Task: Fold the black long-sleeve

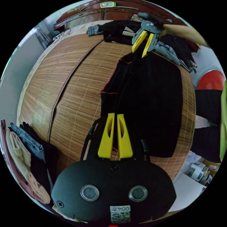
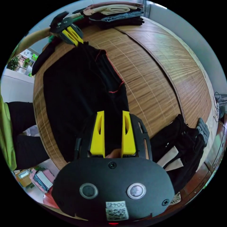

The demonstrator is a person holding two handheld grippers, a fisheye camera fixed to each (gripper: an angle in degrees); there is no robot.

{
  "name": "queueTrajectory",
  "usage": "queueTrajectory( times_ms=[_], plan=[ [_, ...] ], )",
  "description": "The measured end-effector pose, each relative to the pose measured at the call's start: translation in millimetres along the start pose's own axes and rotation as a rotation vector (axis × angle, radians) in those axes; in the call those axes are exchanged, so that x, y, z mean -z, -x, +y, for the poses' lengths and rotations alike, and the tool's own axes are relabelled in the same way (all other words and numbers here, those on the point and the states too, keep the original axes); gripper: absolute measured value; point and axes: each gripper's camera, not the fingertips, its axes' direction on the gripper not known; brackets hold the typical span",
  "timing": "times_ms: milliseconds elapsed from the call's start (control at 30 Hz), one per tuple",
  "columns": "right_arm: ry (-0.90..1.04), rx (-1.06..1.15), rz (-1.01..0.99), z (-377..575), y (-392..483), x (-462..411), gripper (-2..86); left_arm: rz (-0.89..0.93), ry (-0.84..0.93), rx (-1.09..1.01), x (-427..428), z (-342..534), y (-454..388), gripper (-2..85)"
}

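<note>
The black long-sleeve point(image 1: 151, 99) point(image 2: 78, 94), with red stitching along its seams, lies flat in a long strip on a bamboo mat point(image 1: 71, 89) point(image 2: 153, 78). My left gripper point(image 1: 115, 115) is shut on one end of it, with dark cloth pinched between the yellow jaws. It also appears far off in the right gripper view point(image 2: 79, 40), at the garment's top corner. At the opposite end, my right gripper point(image 2: 113, 113) point(image 1: 139, 54) stands open, its jaws apart with black cloth lying between them.
A stack of folded clothes point(image 1: 23, 151) point(image 2: 115, 14) sits at one corner of the mat. A pile of loose dark and grey clothes point(image 1: 118, 30) point(image 2: 184, 146) lies at the other end. A person's dark legs point(image 1: 208, 123) point(image 2: 21, 132) stand beside the mat's edge.
</note>
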Motion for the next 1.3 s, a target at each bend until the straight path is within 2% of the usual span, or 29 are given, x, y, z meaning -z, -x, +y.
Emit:
queueTrajectory(
  times_ms=[133, 400, 567, 667, 967, 1300],
  plan=[
    [0.054, 0.015, 0.001, -1.8, -2.1, -10.0, 6.7, -0.051, 0.011, -0.001, -10.4, 6.1, -15.6, 1.0],
    [0.055, -0.016, -0.003, 3.4, 7.4, -12.5, 5.9, -0.080, -0.016, 0.082, -28.7, 25.5, -33.9, 0.8],
    [-0.008, -0.017, 0.151, 10.0, 36.5, -2.2, 6.0, -0.137, -0.038, 0.105, -35.3, 36.6, -56.3, 1.0],
    [0.029, 0.006, 0.189, 14.8, 47.7, -12.6, 6.4, -0.182, -0.061, 0.101, -35.6, 45.7, -77.1, 1.0],
    [0.004, -0.063, 0.117, 17.0, 32.3, -18.0, 5.4, -0.219, -0.106, 0.121, -41.8, 72.4, -119.7, 1.1],
    [-0.045, 0.031, 0.132, 4.2, 30.7, -14.6, 6.8, -0.269, -0.107, 0.111, -56.7, 85.6, -142.5, 1.0]
  ],
)
